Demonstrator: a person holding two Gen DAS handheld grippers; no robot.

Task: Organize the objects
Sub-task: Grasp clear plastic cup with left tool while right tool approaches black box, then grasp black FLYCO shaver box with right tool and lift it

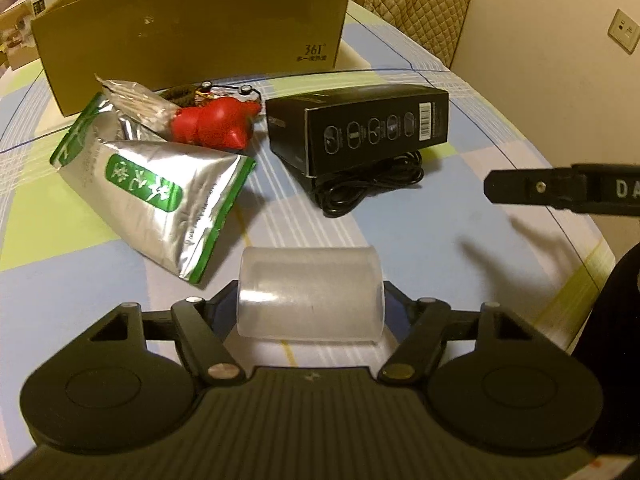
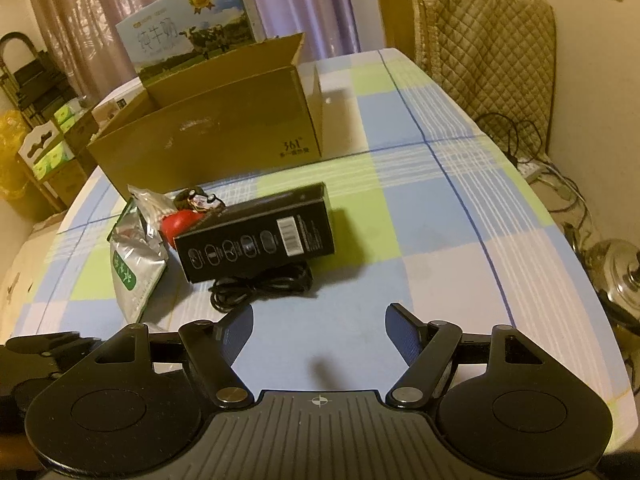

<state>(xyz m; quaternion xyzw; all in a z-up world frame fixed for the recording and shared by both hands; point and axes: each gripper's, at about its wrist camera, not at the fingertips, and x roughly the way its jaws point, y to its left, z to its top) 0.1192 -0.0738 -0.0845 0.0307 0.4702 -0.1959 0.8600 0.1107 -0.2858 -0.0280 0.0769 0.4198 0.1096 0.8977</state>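
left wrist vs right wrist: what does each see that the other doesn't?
Left wrist only: the frosted plastic cup clamped in the left gripper, and a wall socket.

Right wrist only: the open, empty right gripper, the milk carton behind the cardboard box, and a steel pot on the floor.

Both: cardboard box, black box, coiled cable, foil pouch, red toy.

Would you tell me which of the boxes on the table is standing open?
The big brown cardboard box at the back; its flaps are raised. The black box lying on the cable is shut.
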